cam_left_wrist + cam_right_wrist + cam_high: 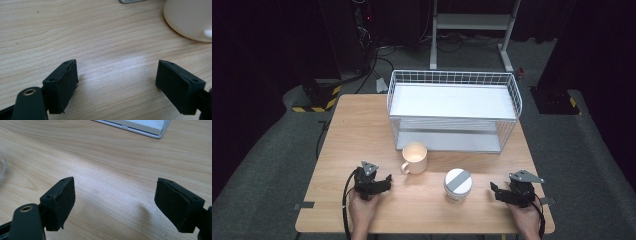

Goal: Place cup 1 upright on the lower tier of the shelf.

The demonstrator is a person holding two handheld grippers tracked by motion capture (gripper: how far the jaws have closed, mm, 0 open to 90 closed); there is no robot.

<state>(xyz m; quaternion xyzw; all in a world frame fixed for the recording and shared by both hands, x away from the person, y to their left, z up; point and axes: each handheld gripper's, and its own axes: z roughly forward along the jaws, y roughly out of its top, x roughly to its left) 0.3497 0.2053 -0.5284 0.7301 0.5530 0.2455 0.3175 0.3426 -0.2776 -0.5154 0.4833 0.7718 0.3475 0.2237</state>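
Light fell from overhead onto the surface point(362, 120), which stood bright while the floor and the room around it lay nearly black. The high view was soft and a little grainy. A pale sheen of glare lay on the wood between the jaws in the left gripper view. There the mug point(190, 20) was washed out and blurred. The right gripper view showed soft shadows beneath its jaws.
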